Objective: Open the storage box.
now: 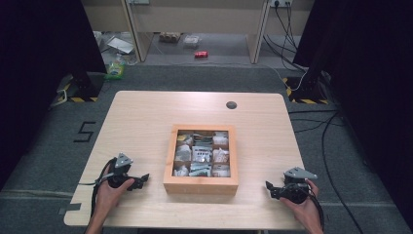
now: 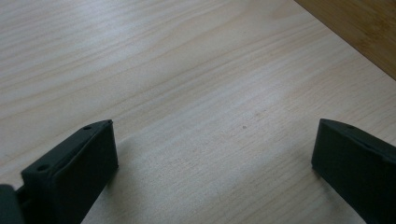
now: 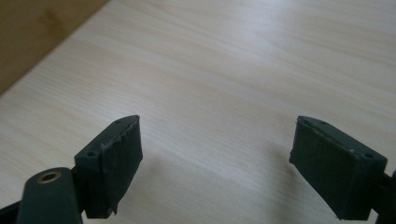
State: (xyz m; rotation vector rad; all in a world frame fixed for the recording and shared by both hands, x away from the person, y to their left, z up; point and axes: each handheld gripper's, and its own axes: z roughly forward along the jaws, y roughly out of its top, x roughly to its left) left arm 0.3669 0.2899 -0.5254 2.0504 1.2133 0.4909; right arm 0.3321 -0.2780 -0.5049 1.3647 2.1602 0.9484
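Observation:
A shallow wooden box point(image 1: 200, 187) with a clear lid sits mid-table, its compartments holding several small packets. My left gripper point(image 1: 144, 178) rests on the light wooden table point(image 1: 146, 117) to the box's left, jaws pointing toward it. In the left gripper view the left gripper point(image 2: 212, 144) stands open over bare wood, with the box's side point(image 2: 359, 32) at the upper right. My right gripper point(image 1: 269, 187) lies to the box's right, pointing at it. In its own view the right gripper point(image 3: 217, 140) is open with nothing between the jaws, and the box's side point(image 3: 32, 37) shows at the upper left.
A small dark round grommet point(image 1: 231, 105) sits near the table's far edge. Beyond the table are black stands point(image 1: 83, 83), cables point(image 1: 321, 126) on the floor and a red can point(image 1: 200, 54). Bare tabletop lies around the box on all sides.

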